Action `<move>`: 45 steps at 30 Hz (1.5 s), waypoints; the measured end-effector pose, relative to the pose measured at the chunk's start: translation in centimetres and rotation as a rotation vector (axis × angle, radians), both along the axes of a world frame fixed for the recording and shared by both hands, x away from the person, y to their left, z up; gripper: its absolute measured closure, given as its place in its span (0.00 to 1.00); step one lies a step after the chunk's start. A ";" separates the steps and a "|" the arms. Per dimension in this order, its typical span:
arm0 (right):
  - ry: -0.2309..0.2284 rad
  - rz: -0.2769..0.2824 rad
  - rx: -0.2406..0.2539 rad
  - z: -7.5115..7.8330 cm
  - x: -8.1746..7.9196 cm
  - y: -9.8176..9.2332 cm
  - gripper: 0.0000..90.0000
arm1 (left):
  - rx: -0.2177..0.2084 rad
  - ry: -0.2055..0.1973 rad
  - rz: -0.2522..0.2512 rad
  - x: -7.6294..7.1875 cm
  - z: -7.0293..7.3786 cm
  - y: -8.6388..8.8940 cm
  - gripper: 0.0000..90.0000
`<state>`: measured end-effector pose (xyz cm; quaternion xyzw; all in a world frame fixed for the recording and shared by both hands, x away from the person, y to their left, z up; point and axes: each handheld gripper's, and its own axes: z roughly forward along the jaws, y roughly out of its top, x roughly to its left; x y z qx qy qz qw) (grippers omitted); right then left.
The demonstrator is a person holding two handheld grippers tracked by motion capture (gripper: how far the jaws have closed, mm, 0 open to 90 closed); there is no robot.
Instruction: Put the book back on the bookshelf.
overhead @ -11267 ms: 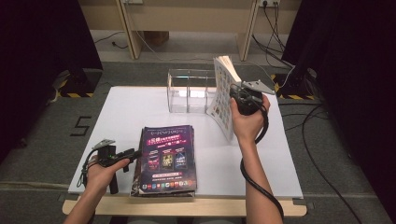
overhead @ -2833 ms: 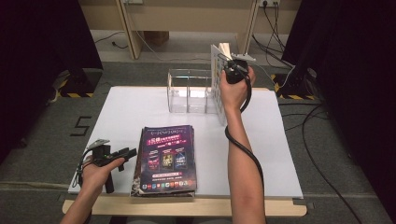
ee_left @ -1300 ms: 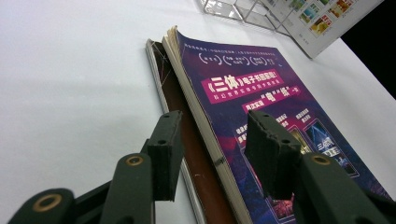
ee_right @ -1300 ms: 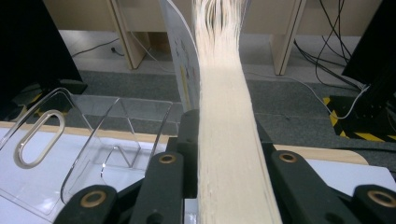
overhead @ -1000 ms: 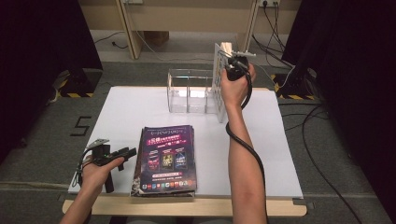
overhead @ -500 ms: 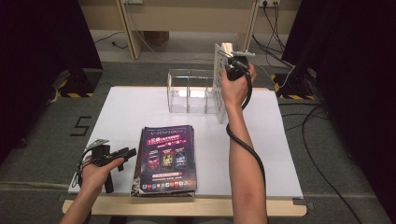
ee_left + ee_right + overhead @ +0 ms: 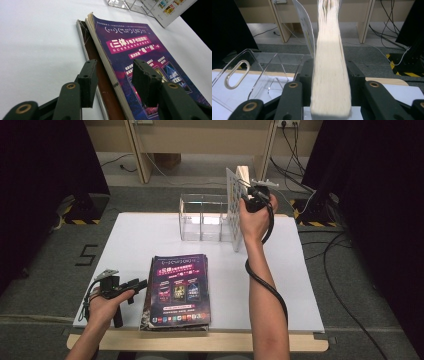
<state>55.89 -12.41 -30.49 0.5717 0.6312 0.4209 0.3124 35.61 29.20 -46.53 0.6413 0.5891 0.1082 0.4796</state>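
A thick white-covered book (image 7: 234, 205) stands upright at the right end of the clear acrylic rack (image 7: 200, 217). My right gripper (image 7: 251, 195) is at its top right edge. In the right gripper view the book's page edge (image 7: 330, 62) sits between the jaws of the right gripper (image 7: 330, 72), which have just been opening; the pads flank it closely. A stack of purple-covered magazines (image 7: 177, 290) lies flat near the front edge. My left gripper (image 7: 140, 284) rests at the stack's left side, open, with its jaws (image 7: 113, 72) straddling the edge of the top magazine (image 7: 135, 47).
The white tabletop (image 7: 140, 235) has bare room on the left and at the far right. The rack's clear dividers (image 7: 249, 72) stand left of the book. Cables run over the floor behind and right of the table.
Since the oldest frame my right hand has carried the book back to the rack's right end and stood it upright. Over the last second neither hand has visibly moved.
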 end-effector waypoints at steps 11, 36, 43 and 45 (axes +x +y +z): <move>-0.013 0.011 0.005 0.2 -1.6 0.0 0.73 | 0.006 -0.010 -0.016 0.3 0.3 -0.4 0.58; -0.015 0.043 0.006 0.2 -5.0 -0.5 0.70 | 0.012 -0.018 -0.027 0.3 0.5 -0.8 0.58; -0.015 0.051 0.012 0.1 -5.7 -0.6 0.70 | 0.012 -0.019 -0.028 0.3 0.5 -0.9 0.58; -0.012 0.060 0.017 0.0 -6.0 -0.7 0.70 | 0.012 -0.021 -0.027 0.3 0.6 -0.9 0.58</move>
